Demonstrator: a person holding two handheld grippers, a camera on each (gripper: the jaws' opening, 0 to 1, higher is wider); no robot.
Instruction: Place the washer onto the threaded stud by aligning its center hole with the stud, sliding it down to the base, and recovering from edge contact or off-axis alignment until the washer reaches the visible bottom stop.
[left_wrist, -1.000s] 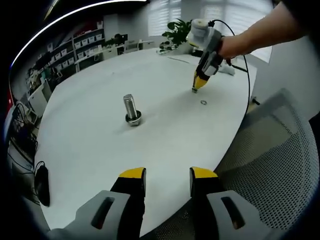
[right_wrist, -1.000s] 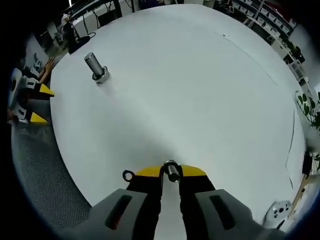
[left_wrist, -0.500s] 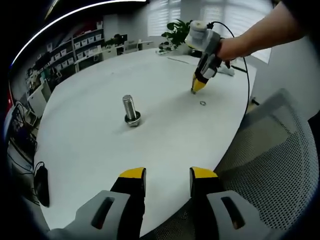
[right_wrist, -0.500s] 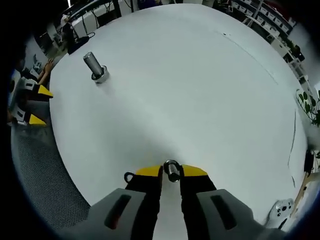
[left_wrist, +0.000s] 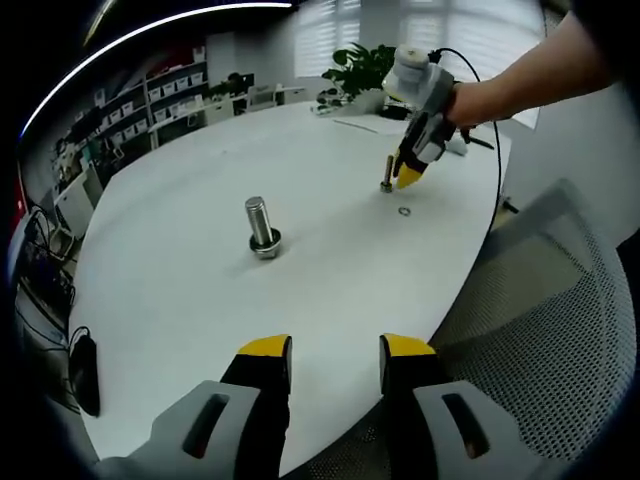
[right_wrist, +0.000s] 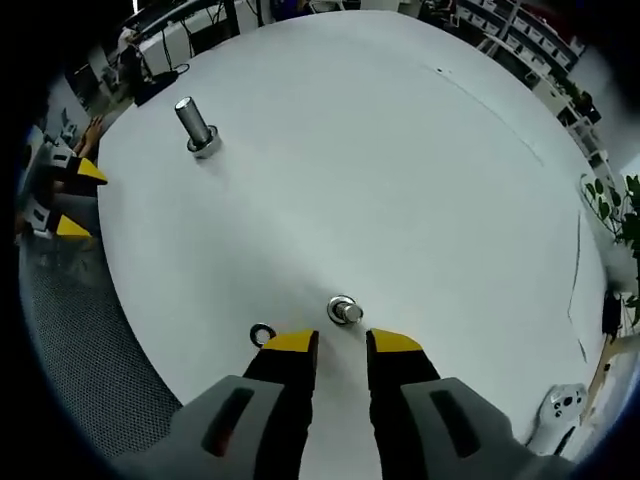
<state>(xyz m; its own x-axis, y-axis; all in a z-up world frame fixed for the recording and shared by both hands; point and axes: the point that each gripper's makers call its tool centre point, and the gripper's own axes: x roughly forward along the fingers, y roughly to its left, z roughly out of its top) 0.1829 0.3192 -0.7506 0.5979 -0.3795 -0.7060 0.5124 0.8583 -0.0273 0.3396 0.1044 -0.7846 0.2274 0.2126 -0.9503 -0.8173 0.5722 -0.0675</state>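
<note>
I'm hovering my right hand-held gripper (right_wrist: 342, 342), jaws parted and empty, just behind a small stud (right_wrist: 345, 311); the washer (right_wrist: 262, 334) is lying left on the desk (right_wrist: 400, 180). My left hand-held gripper (left_wrist: 335, 350) is open, empty.

Left gripper (left_wrist: 336, 360): two black jaws capped with yellow tips, grey moulded housings behind, each with a dark slanted slot.
Right gripper (right_wrist: 342, 342): same build, black jaws, yellow tips, grey slotted shells; in the left gripper view (left_wrist: 409, 178), tapered yellow-and-black nose, pale grey body, thin black cable (left_wrist: 491, 120) looping off the rear.
Bare forearm (left_wrist: 520, 72) behind it; dark sleeve edge at the frame corner.
</note>
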